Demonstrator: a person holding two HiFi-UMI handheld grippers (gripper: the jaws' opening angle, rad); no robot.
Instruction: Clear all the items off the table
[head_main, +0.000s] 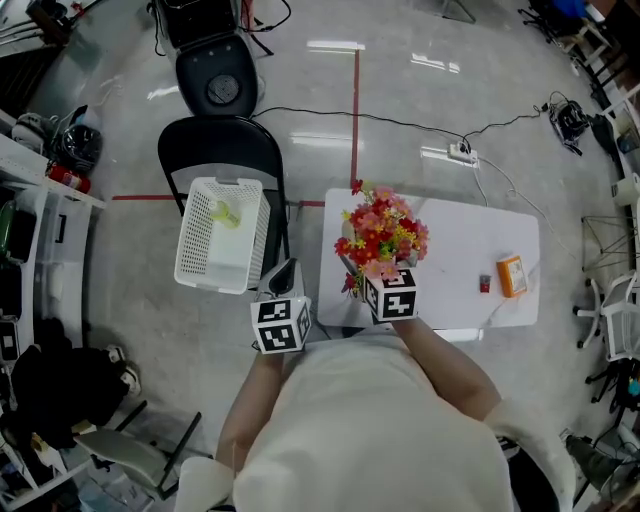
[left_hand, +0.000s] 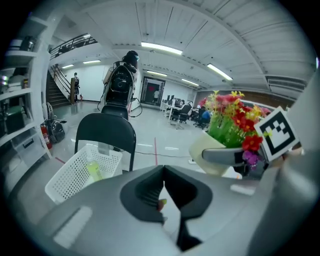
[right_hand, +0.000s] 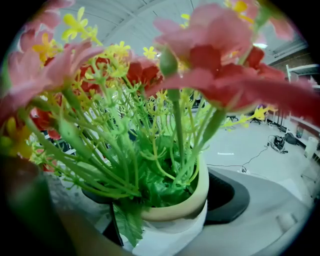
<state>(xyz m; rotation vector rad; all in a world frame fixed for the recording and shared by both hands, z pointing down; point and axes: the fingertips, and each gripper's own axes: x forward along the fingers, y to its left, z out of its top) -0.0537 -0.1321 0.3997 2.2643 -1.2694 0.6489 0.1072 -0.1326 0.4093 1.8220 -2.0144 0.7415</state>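
A cream pot of red, pink and yellow artificial flowers (head_main: 381, 236) is over the near left corner of the white table (head_main: 450, 240). My right gripper (head_main: 377, 274) is shut on the pot (right_hand: 175, 220), one pad on each side; whether the pot rests on the table is hidden. My left gripper (head_main: 285, 270) hangs shut and empty between the table and the basket, its jaws meeting at the tips (left_hand: 162, 169). An orange box (head_main: 512, 275) and a small red item (head_main: 485, 284) lie at the table's right end. The left gripper view shows the held pot (left_hand: 216, 150) to its right.
A white mesh basket (head_main: 197, 262) sits on a black chair (head_main: 220, 148) left of the table, with a yellow-green bottle (head_main: 226, 213) inside. A power strip and cable (head_main: 460, 153) lie on the floor beyond the table. Shelving (head_main: 30, 230) lines the left side.
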